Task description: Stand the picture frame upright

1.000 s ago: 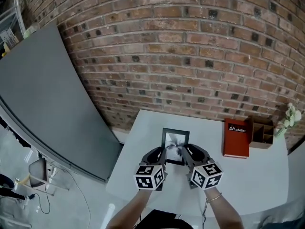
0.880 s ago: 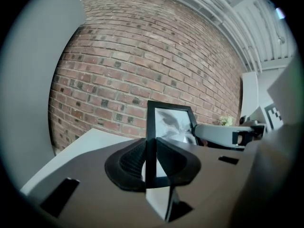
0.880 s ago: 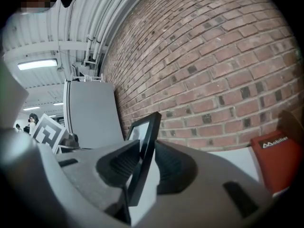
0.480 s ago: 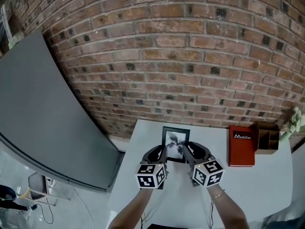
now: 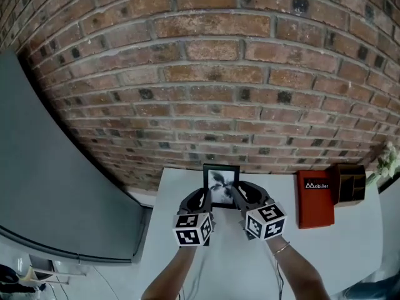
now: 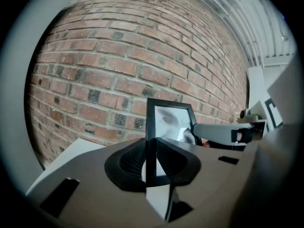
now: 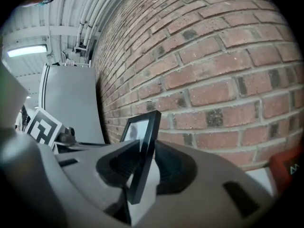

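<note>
Brick wall [image 5: 219, 74] rises behind a white table [image 5: 187, 261]. Close in front of the wall, near the table's rear edge, the picture frame [image 5: 221, 186] is held upright with its print facing the person. The left gripper [image 5: 201, 200] has its jaws closed on the frame's left edge, and the right gripper [image 5: 240, 197] clamps the right edge. Each gripper view shows the black moulding pinched between the pads. The raising part of the task looks done: the frame is vertical, or nearly so, with a slight lean in the right gripper view. Whether its lower edge rests on the table cannot be told, and no back stand is visible. What remains is probably to seat it, confirm it stands alone and let go. A red book [image 5: 312, 199] and a wooden organiser [image 5: 350, 184] sit well apart to the right.
</note>
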